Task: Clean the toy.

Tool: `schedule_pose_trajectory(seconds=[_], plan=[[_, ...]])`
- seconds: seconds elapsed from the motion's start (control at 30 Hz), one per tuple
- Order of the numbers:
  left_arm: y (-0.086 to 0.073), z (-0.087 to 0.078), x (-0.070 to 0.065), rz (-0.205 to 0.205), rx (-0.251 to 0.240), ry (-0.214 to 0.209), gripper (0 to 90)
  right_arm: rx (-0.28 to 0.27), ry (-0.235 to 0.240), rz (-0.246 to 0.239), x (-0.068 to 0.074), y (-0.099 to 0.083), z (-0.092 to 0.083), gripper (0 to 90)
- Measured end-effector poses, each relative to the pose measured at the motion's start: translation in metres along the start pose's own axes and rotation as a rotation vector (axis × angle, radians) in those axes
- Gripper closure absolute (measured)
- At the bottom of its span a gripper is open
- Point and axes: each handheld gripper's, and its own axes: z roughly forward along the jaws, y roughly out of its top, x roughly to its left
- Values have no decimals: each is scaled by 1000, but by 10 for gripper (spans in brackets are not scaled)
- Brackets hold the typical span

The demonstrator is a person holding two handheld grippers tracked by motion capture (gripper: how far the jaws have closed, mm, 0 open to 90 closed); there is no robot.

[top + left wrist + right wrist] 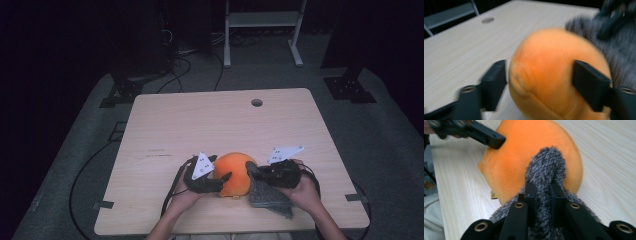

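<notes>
High view: orange plush ball [235, 174] on the table [165, 125], near edge, between both tongs. Left gripper view: left tongs [539, 82] straddle it, blurred, contact uncertain. Right gripper view: right tongs [543, 195] pinch grey fuzzy cloth [546, 170]; ball may roll off.
</notes>
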Motion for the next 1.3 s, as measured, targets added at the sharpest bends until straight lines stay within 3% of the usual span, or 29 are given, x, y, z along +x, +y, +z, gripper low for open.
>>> schedule_pose_trajectory(seconds=[0.07, 0.13, 0.23, 0.3, 0.33, 0.43, 0.5, 0.57, 0.63, 0.7, 0.73, 0.83, 0.9, 0.93, 1.0, 1.13, 1.3], plan=[[-1, 1, -1, 19, 8, 3, 216, 6, 4, -26, 7, 2, 1, 786], [-5, 2, 0, 33, 21, 2, 301, 7, 25, -40, 13, 4, 1, 786], [-8, 2, 5, 32, 39, 6, 341, 14, 62, -54, 15, 3, 2, 786], [-9, 2, 6, 31, 38, 8, 347, 22, 57, -55, 13, 2, 2, 785], [-12, 2, 7, 29, 41, 17, 351, -5, 51, -24, 6, 1, -3, 784], [-14, 2, 11, 7, 36, 11, 351, -68, 20, 13, 4, 4, -11, 785], [-10, -1, 11, -6, 15, 24, 325, -57, 5, 12, 5, 6, -7, 785], [-3, -6, 9, 23, -28, 49, 263, -32, 2, 2, 7, 4, 1, 786], [2, -8, 6, 30, -54, 16, 263, -27, -4, -17, 11, 6, 5, 786], [1, -5, 3, 46, -39, 10, 295, -36, 4, -42, 16, 10, 4, 786], [-3, 0, 0, 73, -1, 4, 318, -35, 3, -57, 19, 11, 4, 785], [-7, 2, 6, 29, 15, -11, 340, -25, 13, -60, 17, 8, 4, 785], [-7, 1, 7, 24, 24, -8, 345, -5, 29, -48, 11, 5, 2, 785], [-8, 1, 8, 9, 31, -4, 353, 12, 6, -45, 6, 3, 0, 786], [-9, 1, 10, -5, 35, -15, 358, -16, 6, -9, 1, 2, -5, 786], [-10, 1, 10, -12, 31, -20, 363, -59, -25, -15, 5, 10, -6, 786], [-11, 0, 14, -29, 47, -31, 363, 0, 18, -33, 5, 8, 2, 787]])
